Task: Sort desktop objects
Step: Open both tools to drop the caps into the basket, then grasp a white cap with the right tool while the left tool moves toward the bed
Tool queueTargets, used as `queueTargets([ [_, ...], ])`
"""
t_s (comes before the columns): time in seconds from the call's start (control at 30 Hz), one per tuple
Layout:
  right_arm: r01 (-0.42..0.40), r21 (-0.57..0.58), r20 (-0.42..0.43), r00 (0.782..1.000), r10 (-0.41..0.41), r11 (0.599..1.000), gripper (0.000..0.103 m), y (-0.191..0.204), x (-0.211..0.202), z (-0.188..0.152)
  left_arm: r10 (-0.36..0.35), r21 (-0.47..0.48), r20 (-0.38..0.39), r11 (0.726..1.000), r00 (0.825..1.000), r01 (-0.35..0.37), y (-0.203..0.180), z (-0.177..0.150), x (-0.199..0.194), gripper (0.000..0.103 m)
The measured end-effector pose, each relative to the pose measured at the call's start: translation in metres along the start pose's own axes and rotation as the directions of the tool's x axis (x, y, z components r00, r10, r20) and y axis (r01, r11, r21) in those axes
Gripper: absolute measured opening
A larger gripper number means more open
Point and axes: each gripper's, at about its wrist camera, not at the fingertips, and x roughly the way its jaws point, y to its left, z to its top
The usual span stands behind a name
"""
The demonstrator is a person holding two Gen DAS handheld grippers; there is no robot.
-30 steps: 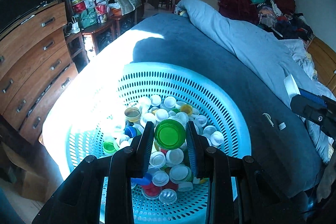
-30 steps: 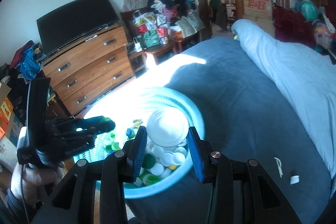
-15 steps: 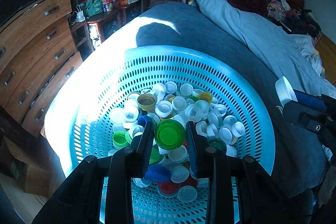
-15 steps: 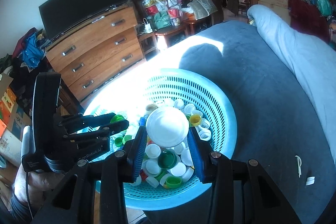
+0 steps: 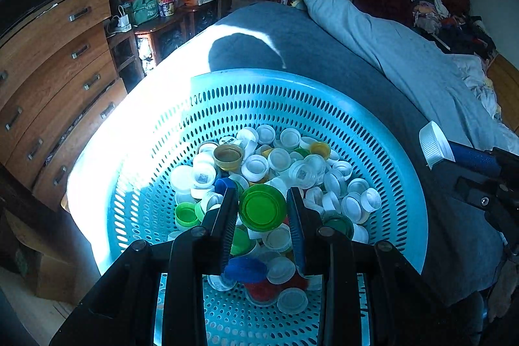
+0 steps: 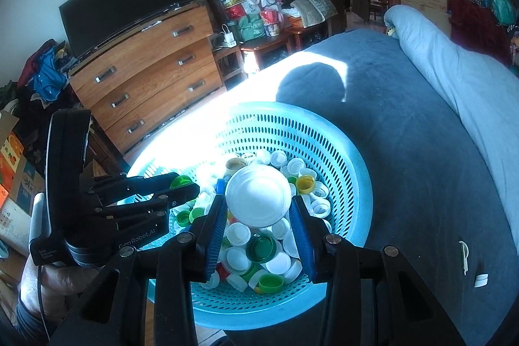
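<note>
Above basket (image 5: 382, 125); both grippers tilt down, gripping caps.

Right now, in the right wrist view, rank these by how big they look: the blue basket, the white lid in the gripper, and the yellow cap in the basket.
1. blue basket
2. white lid, though nearness to the camera enlarges it
3. yellow cap

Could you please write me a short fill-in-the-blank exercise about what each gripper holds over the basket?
1. The left gripper holds a large ____ lid.
2. The right gripper holds a large ____ lid.
3. Both lids hang above a perforated ____ basket filled with bottle caps.
4. The basket rests on a ____ with a grey-blue cover.

Missing words: green; white; turquoise; bed
</note>
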Motion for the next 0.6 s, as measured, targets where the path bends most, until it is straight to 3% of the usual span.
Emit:
queueTargets([
  [0.1, 0.003, 0.0, 0.002, 1.0, -0.003, 1.0, 0.044, 0.001, 0.001, 0.0, 0.002, 0.007, -0.009, 1.0, 1.0, -0.002, 0.001, 0.001, 0.003, 0.028],
  [0.13, 0.012, -0.006, 0.004, 1.0, -0.012, 1.0, 0.046, 0.002, 0.002, 0.0, 0.01, 0.015, -0.019, 1.0, 1.0, -0.01, 0.0, 0.0, 0.005, 0.037],
  [0.17, 0.022, -0.009, 0.011, 1.0, -0.022, 1.0, 0.062, 0.002, 0.001, 0.0, 0.026, 0.02, -0.017, 0.999, 1.0, -0.026, -0.001, 0.0, 0.005, 0.044],
  [0.2, 0.026, -0.007, 0.032, 0.999, -0.026, 1.0, 0.069, 0.002, -0.003, 0.0, 0.045, 0.023, -0.007, 0.999, 0.999, -0.045, -0.002, 0.0, 0.004, 0.056],
  [0.23, 0.026, -0.004, 0.053, 0.998, -0.026, 1.0, 0.075, 0.001, -0.007, 0.0, 0.057, 0.026, 0.006, 0.998, 0.998, -0.057, -0.003, -0.001, 0.001, 0.059],
  [0.37, 0.012, 0.024, 0.109, 0.994, -0.015, 1.0, 0.075, -0.012, -0.028, -0.006, 0.051, 0.022, 0.034, 0.998, 0.998, -0.052, -0.012, 0.003, -0.009, 0.059],
  [0.43, 0.044, 0.039, 0.16, 0.986, -0.05, 0.998, 0.075, -0.028, -0.046, -0.022, 0.025, 0.027, 0.072, 0.999, 0.997, -0.027, -0.022, 0.006, -0.021, 0.059],
  [0.6, 0.145, 0.184, 0.186, 0.966, -0.179, 0.972, 0.075, -0.101, -0.084, -0.09, -0.119, 0.142, 0.163, 0.985, 0.98, 0.096, -0.088, 0.015, -0.051, 0.064],
])
